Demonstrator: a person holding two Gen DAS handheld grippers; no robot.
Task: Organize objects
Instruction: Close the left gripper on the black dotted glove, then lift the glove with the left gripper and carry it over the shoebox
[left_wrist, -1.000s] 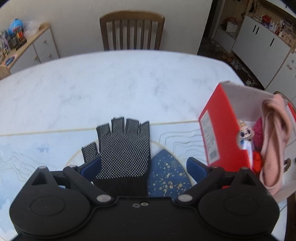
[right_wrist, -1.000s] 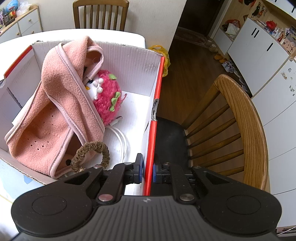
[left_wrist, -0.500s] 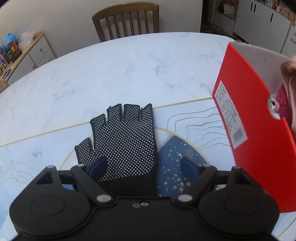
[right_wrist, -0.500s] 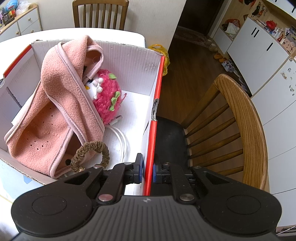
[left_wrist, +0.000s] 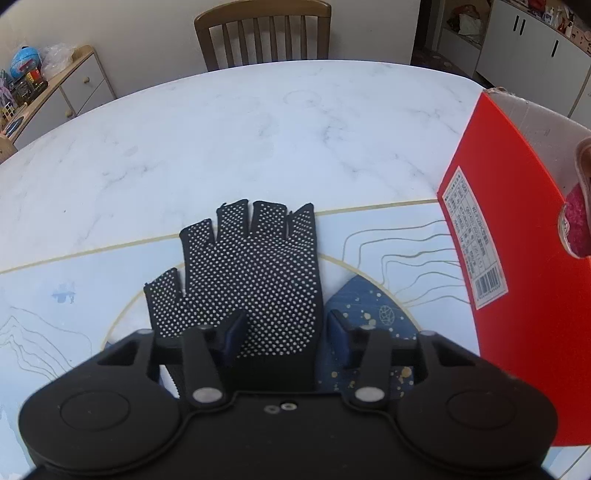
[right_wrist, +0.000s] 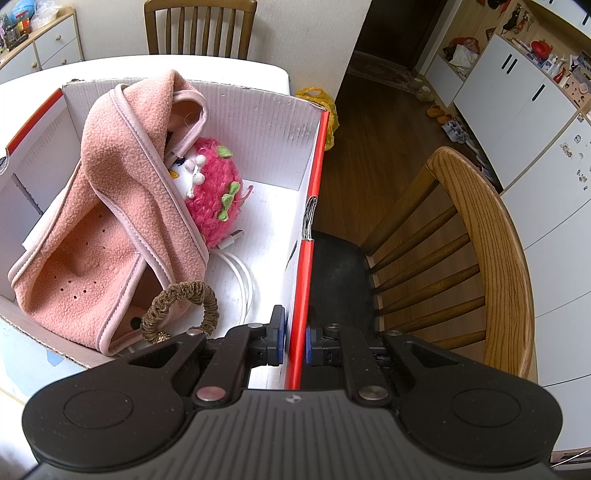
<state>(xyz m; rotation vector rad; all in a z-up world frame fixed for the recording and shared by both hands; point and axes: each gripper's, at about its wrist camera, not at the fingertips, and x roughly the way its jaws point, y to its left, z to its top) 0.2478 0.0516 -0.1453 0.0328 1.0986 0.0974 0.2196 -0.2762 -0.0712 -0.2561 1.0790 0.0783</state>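
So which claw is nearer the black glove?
Left. The left claw straddles the glove at its cuff end, its fingers partly closed around it. The right claw is away at the box, clamped on its red wall.

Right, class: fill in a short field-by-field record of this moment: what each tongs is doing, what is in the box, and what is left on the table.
left tongs: partly closed around the cuff end of the black dotted glove, which lies on the table
right tongs: shut on the red box wall
in box: pink fleece, pink plush toy, white cable, brown scrunchie
left to do: glove not yet in box
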